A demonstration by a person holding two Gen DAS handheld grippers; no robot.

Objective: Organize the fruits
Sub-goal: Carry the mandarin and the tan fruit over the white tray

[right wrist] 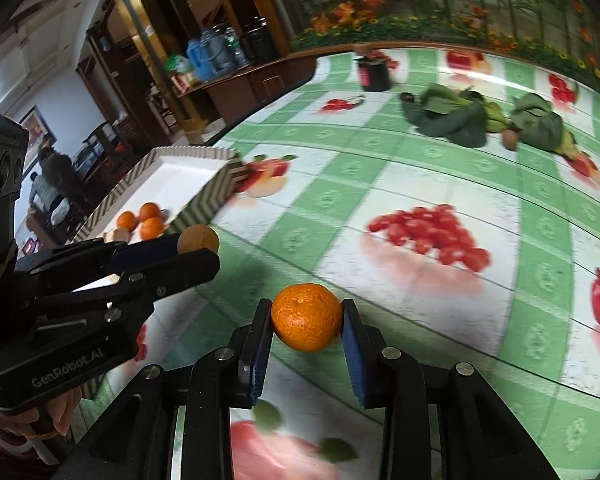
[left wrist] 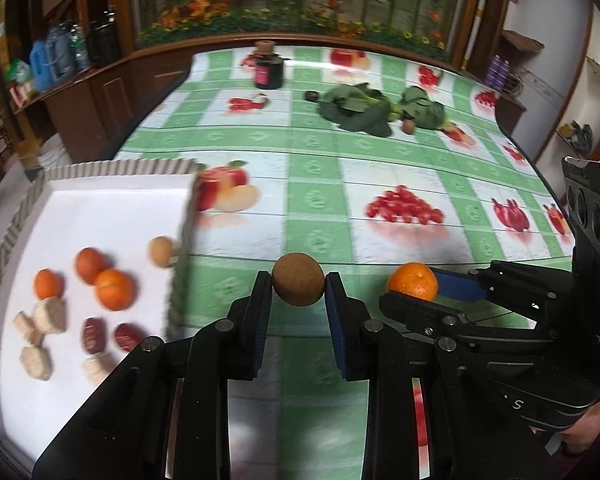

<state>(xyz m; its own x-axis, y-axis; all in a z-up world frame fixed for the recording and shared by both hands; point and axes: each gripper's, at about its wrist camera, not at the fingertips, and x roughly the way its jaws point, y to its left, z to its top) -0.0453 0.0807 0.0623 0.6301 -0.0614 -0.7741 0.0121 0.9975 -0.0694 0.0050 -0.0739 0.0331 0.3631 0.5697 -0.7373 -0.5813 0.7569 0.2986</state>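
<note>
My left gripper [left wrist: 299, 286] is shut on a round brown fruit [left wrist: 298, 279], held above the tablecloth just right of the tray. My right gripper [right wrist: 307, 318] is shut on a mandarin [right wrist: 306, 317]; the left wrist view shows the same mandarin [left wrist: 413, 287] at the right. A white tray with a striped rim [left wrist: 180, 248] stands at the left. In it lie three mandarins [left wrist: 114, 289], a tan round fruit [left wrist: 161, 251], two red dates [left wrist: 93, 334] and several pale beige pieces [left wrist: 50, 314]. The right wrist view shows the brown fruit [right wrist: 198, 240] in the left gripper [right wrist: 192, 249], near the tray [right wrist: 204, 196].
Leafy greens [left wrist: 356, 110] and a small brown fruit [left wrist: 409, 126] lie at the far middle of the table. A dark jar with a cork lid [left wrist: 267, 68] stands at the far end. Wooden cabinets run along the left side. People stand far off at the left [right wrist: 54, 176].
</note>
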